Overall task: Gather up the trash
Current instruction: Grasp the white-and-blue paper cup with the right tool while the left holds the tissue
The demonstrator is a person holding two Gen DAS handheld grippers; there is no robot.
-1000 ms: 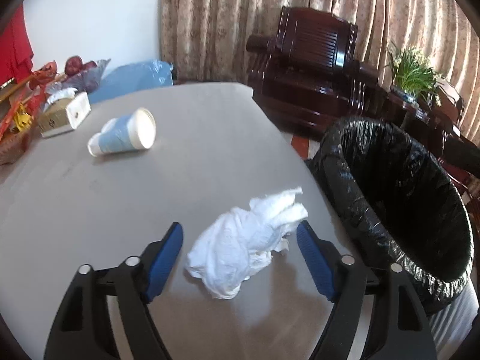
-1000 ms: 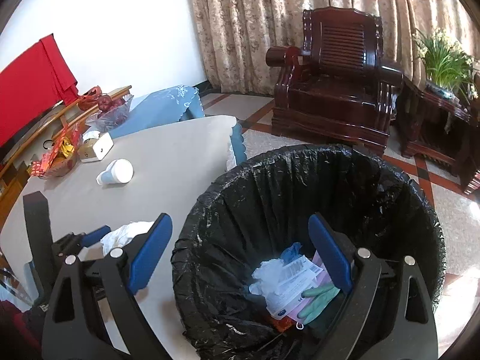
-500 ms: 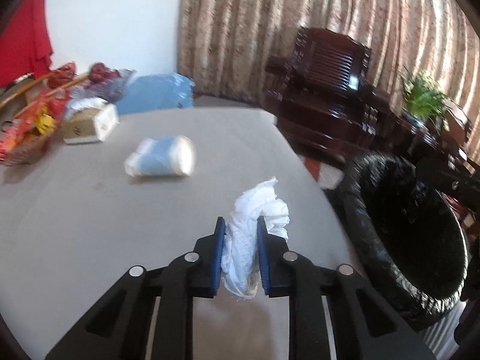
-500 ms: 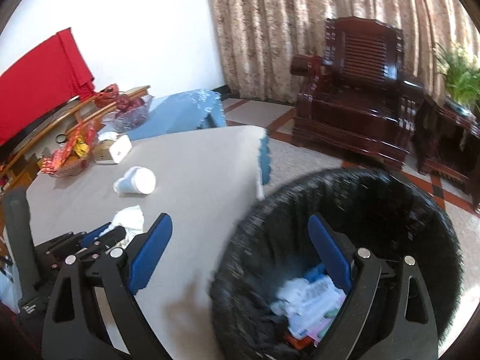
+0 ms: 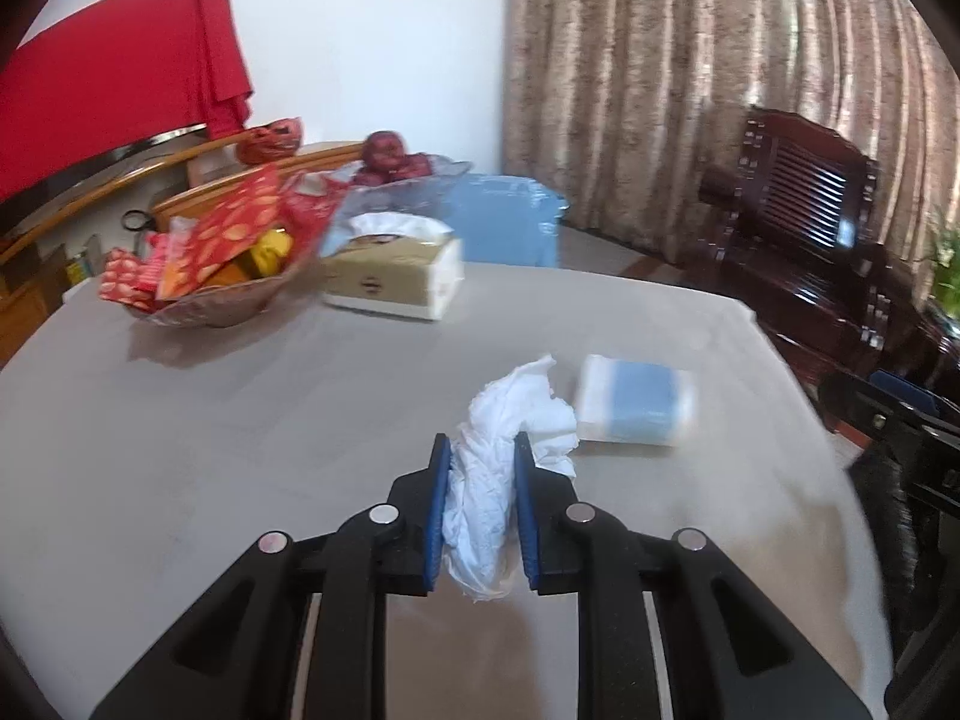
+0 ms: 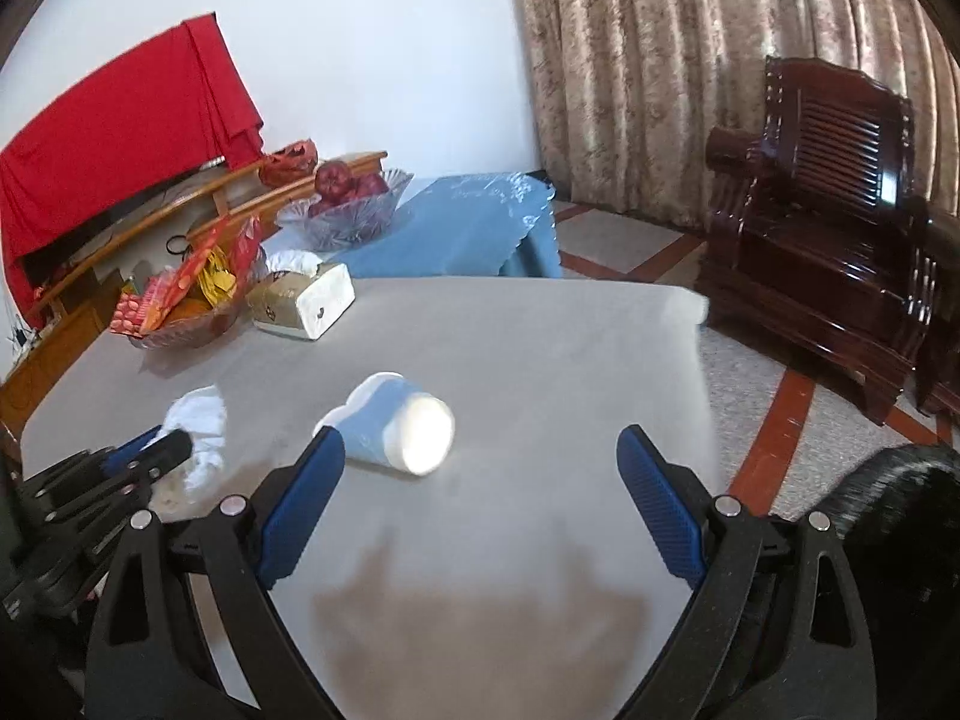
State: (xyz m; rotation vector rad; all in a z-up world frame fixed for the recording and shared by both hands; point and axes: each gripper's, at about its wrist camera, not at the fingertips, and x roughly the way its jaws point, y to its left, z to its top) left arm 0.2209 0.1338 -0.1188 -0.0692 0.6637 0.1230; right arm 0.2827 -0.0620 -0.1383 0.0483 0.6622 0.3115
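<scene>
White crumpled tissue (image 5: pixel 487 480) is pinched between the blue-padded jaws of the left gripper (image 5: pixel 482 516), its loose end rising past the fingertips and a tuft hanging below them. The right gripper (image 6: pixel 480 492) has its jaws spread wide with nothing between them, hovering over the grey surface (image 6: pixel 540 348). Just ahead of the right gripper's left finger (image 6: pixel 303 495), a blue and white paper cup (image 6: pixel 393 423) lies on its side, its open mouth turned toward the camera; in the left wrist view the same cup sits just right of the held tissue, blurred. Around the cup the grey surface is bare on all sides, with open room out to its far edge and to its right edge, where it drops off to the tiled floor (image 6: pixel 774 438). At the lower right, beyond that edge, the black bin liner (image 6: pixel 900 516) of a trash can shows only in part. Toward the far left corner stand a tissue box (image 5: pixel 393 282) and a glass bowl of red packets (image 5: pixel 213 276), near each other and well apart from the cup. Behind them a glass fruit bowl (image 6: pixel 348 210) rests on a blue cloth (image 6: pixel 456 228), and a dark wooden armchair (image 6: pixel 828 192) stands before the patterned curtain (image 6: pixel 660 60).
</scene>
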